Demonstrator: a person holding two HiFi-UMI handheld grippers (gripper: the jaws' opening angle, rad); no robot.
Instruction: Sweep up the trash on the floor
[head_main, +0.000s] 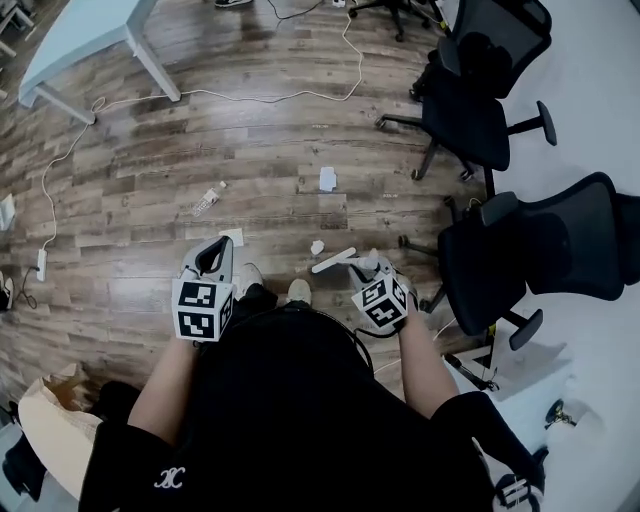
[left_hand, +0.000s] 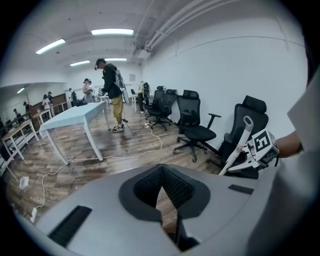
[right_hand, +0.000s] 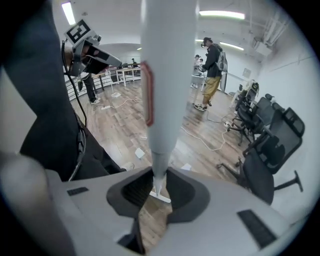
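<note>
Trash lies on the wooden floor ahead of my feet: a white paper (head_main: 327, 179), a clear plastic bottle (head_main: 208, 198), a flat scrap (head_main: 232, 236) and a crumpled wad (head_main: 317, 247). My right gripper (head_main: 372, 272) (right_hand: 159, 172) is shut on a long white handle (head_main: 333, 260) (right_hand: 162, 75) with a red label; the handle's working end is hidden. My left gripper (head_main: 208, 262) (left_hand: 160, 170) is shut with nothing between its pads. The left gripper view catches the right gripper's marker cube (left_hand: 263, 144) and the handle (left_hand: 239, 144). Two paper scraps (right_hand: 139, 153) (right_hand: 186, 167) show in the right gripper view.
Two black office chairs (head_main: 470, 110) (head_main: 535, 250) stand close on my right. A pale blue table (head_main: 90, 30) is at the far left. A white cable (head_main: 250, 97) runs across the floor to a power strip (head_main: 41, 265). A brown bag (head_main: 55, 405) sits behind my left side. People stand far off (left_hand: 112, 95).
</note>
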